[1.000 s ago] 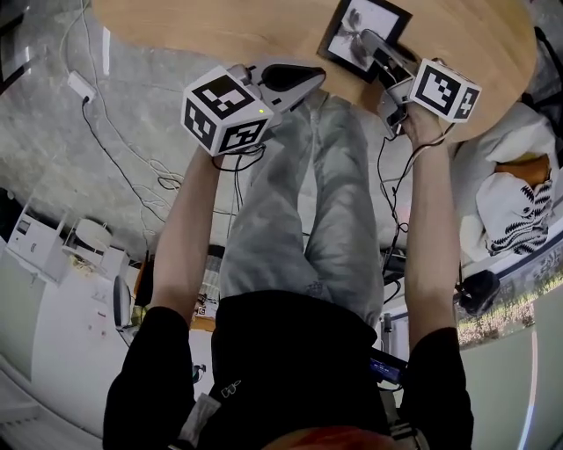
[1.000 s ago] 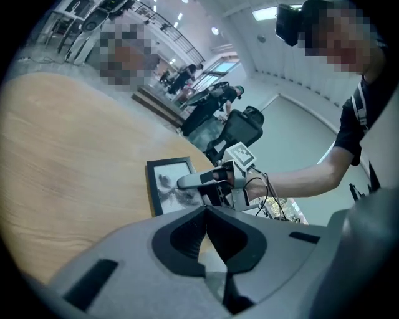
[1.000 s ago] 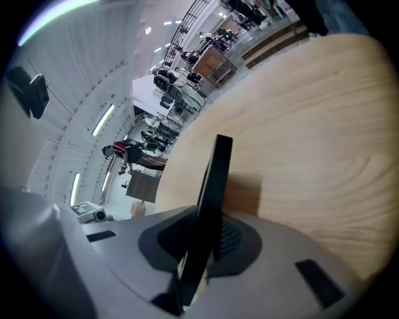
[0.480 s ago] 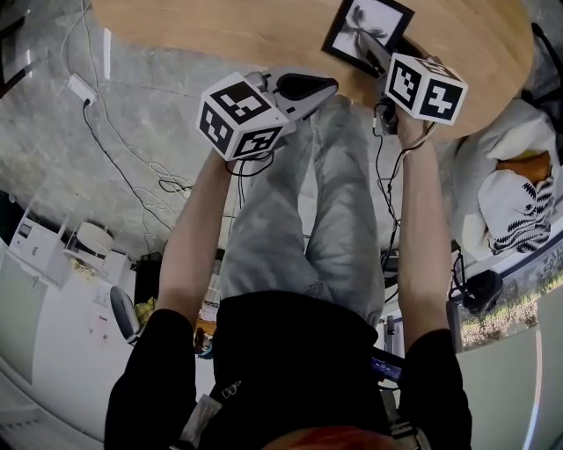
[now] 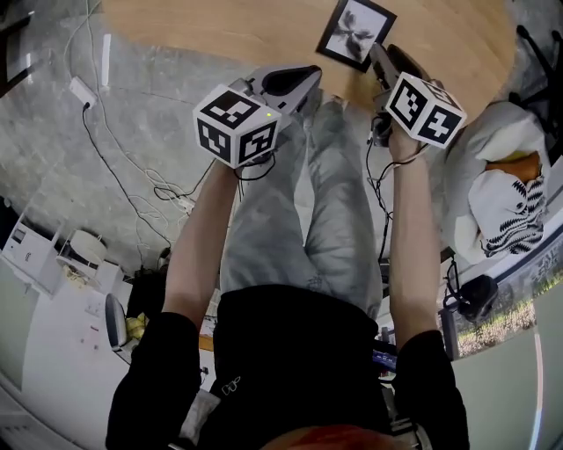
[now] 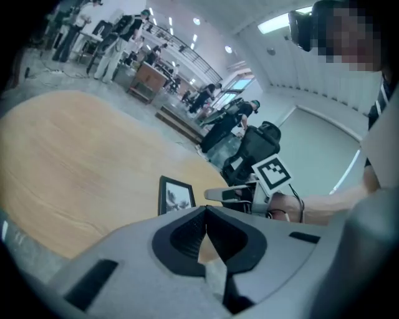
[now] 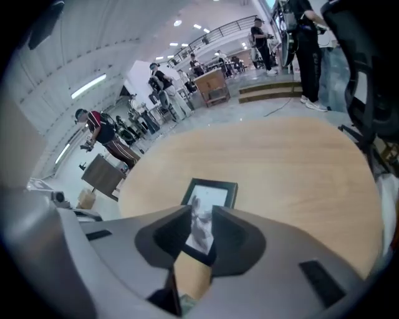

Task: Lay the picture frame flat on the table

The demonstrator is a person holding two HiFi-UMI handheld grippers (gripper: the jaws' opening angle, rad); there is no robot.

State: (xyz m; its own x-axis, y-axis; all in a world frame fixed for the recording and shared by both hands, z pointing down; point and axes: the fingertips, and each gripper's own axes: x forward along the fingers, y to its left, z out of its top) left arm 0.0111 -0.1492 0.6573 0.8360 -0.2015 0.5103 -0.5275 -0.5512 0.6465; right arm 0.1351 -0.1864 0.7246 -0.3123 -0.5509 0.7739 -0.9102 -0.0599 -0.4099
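Observation:
The black picture frame point(image 5: 355, 33) with a grey print lies flat on the round wooden table point(image 5: 220, 26), near its front edge. My right gripper point(image 5: 385, 54) hovers just beside the frame's near right corner. In the right gripper view the frame point(image 7: 212, 194) shows through the gap of the right gripper point(image 7: 201, 215), beyond the tips. Those jaws stand apart and are closing, with nothing between the pads. My left gripper point(image 5: 312, 74) hangs at the table's edge, left of the frame, its tips touching. The left gripper view shows the frame point(image 6: 175, 195) past the left gripper point(image 6: 204, 209).
The person's grey-trousered legs point(image 5: 308, 202) are under the table edge. Cables point(image 5: 132, 149) trail over the grey floor at the left. A patterned white bag point(image 5: 515, 206) lies at the right. A dark chair with a backpack point(image 6: 259, 140) stands behind the table.
My right gripper has let go of the frame and drawn back to its right corner, jaws parted. The frame now lies free. My left gripper has barely shifted.

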